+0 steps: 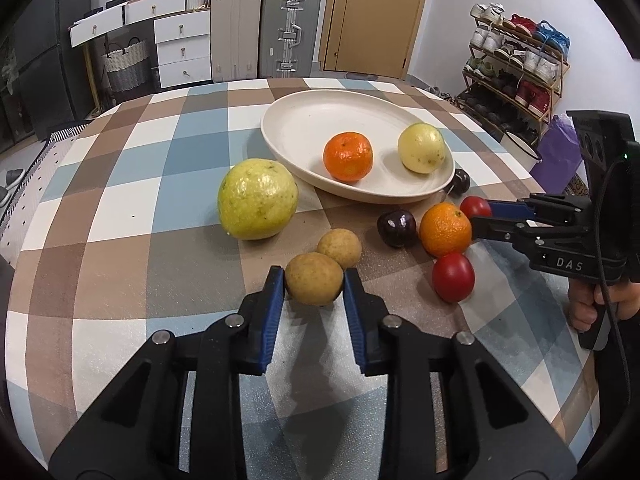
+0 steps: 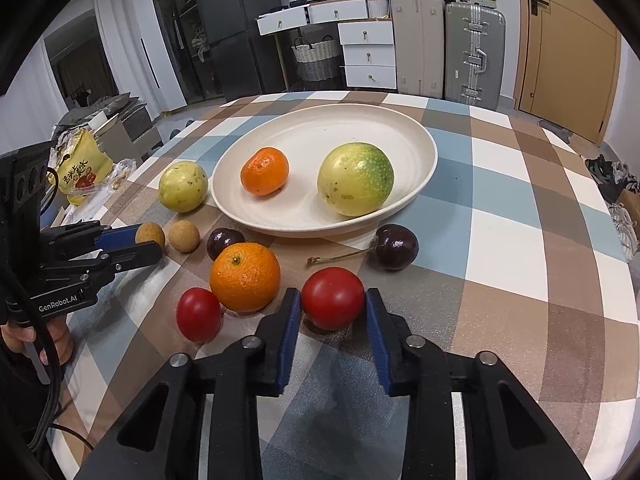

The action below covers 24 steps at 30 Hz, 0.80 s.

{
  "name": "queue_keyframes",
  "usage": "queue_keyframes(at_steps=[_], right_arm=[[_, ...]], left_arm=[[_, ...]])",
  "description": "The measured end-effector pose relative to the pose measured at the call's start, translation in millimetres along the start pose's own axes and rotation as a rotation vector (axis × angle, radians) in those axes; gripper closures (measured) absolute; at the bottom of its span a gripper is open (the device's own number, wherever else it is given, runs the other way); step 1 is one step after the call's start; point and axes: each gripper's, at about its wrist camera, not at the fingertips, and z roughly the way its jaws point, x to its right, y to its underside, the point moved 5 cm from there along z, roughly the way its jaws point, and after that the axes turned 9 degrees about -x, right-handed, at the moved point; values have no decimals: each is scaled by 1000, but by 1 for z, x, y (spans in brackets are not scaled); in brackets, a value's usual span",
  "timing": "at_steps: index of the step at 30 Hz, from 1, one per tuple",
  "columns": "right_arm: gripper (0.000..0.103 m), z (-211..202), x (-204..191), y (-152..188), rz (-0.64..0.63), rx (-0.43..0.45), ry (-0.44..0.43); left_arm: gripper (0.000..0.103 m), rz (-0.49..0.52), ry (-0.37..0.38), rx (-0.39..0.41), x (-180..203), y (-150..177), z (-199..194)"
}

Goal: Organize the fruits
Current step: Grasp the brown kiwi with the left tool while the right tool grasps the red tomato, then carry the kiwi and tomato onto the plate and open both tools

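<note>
A cream plate (image 1: 296, 120) (image 2: 320, 128) holds a mandarin (image 1: 347, 156) (image 2: 265, 171) and a yellow-green fruit (image 1: 421, 148) (image 2: 355, 179). My left gripper (image 1: 314, 280) (image 2: 150, 240) is shut on a tan longan (image 1: 314, 278) (image 2: 149, 234) on the cloth; a second longan (image 1: 339, 247) (image 2: 183, 236) lies beside it. My right gripper (image 2: 333, 300) (image 1: 480, 216) is shut on a red tomato (image 2: 333, 298) (image 1: 475, 207). Loose on the cloth lie a large yellow fruit (image 1: 257, 199) (image 2: 183, 186), an orange (image 1: 445, 229) (image 2: 245, 276), a second tomato (image 1: 453, 277) (image 2: 199, 314) and two dark cherries (image 1: 397, 228) (image 2: 395, 246).
The round table has a checked cloth (image 1: 160, 160) (image 2: 520, 220). Suitcases (image 1: 292, 28), white drawers (image 1: 182, 46) and a shoe rack (image 1: 516, 68) stand beyond it. A yellow snack bag (image 2: 82, 168) lies off the table's left edge.
</note>
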Motion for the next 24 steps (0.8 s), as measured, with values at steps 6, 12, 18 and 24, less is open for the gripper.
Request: queue_keyframes(at_steps=[6, 12, 18, 24], right_arm=[[71, -2, -1, 0, -6, 10, -8], [71, -10, 0, -1, -3, 44, -14], [71, -19, -1, -6, 0, 93, -42], [71, -38, -1, -12, 10, 172, -61]], left_arm=[[76, -3, 0, 18, 0, -1, -5], [76, -3, 0, 48, 2, -3, -11], [76, 3, -10, 86, 6, -10, -22], [76, 10, -20, 140, 11, -23, -41]])
